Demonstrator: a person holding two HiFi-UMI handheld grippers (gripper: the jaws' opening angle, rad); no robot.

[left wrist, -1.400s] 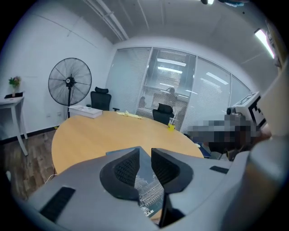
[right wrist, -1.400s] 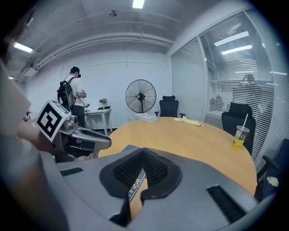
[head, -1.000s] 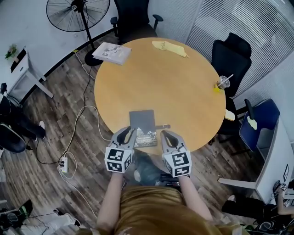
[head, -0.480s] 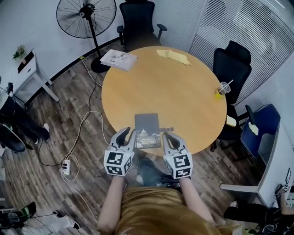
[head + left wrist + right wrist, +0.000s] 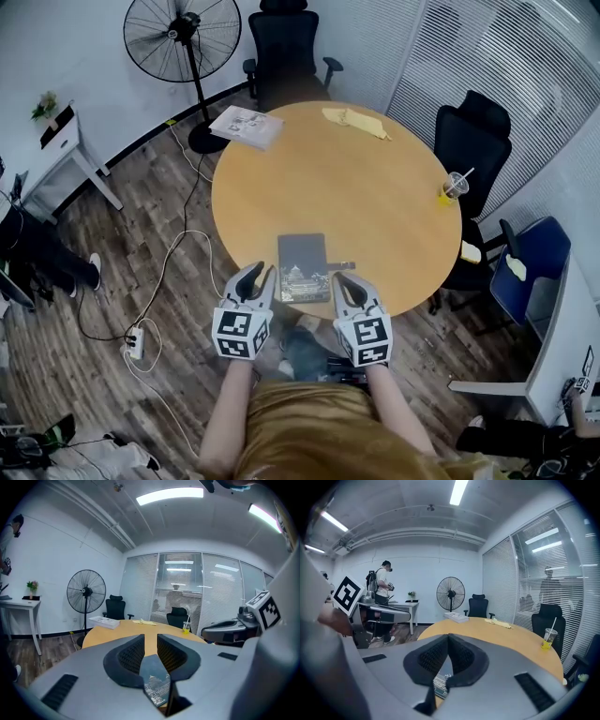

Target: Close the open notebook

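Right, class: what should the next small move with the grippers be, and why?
Probably ease the left gripper forward and down to the notebook's near-left edge. The notebook lies flat by the table's near rim, neither gripper touches it, and the left jaws stand apart while the right gripper's are together, so the left seems readier to take a cover.

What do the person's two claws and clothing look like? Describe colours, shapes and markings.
The left claw and right claw are curved grey shells with black textured pads. Each carries a white cube with black square markers. The person wears a mustard-brown shirt.
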